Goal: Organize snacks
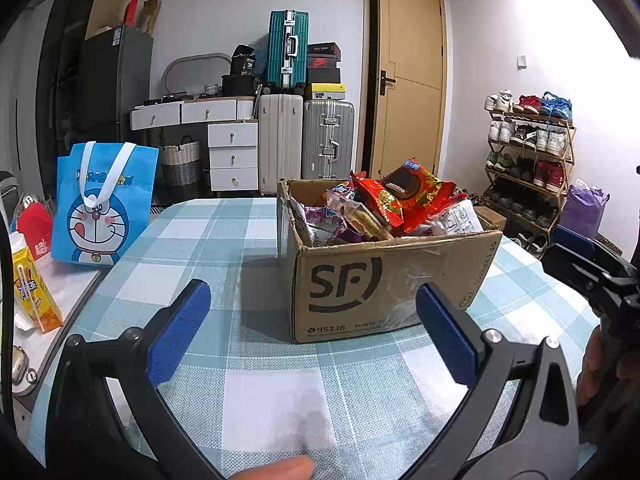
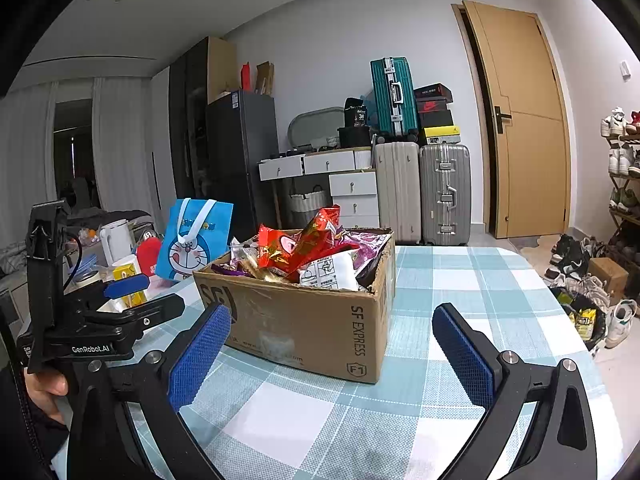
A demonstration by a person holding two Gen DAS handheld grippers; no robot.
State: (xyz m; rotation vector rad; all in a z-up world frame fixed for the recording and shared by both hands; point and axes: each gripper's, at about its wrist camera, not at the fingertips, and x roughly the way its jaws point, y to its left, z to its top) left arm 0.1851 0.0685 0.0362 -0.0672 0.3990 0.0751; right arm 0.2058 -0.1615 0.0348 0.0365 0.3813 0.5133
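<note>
While both claws gape empty, cardboard box (image 1: 384, 280) heaped with crinkled red, purple and white snack packets (image 1: 404, 200).

You have one cardboard box (image 1: 384, 280) on the desk (image 1: 256, 364), heaped with snack packets too jumbled to count; at least two are red. You hold two claws, the left claw (image 1: 312, 332) and the right claw (image 2: 332, 354), each with two blue pads. Beside the desk you see one blue cartoon bag (image 1: 102, 204) and one yellow drink carton (image 1: 34, 292). Behind stand three suitcases: one teal (image 1: 287, 50), one cream (image 1: 280, 142), one silver (image 1: 328, 140).
</note>
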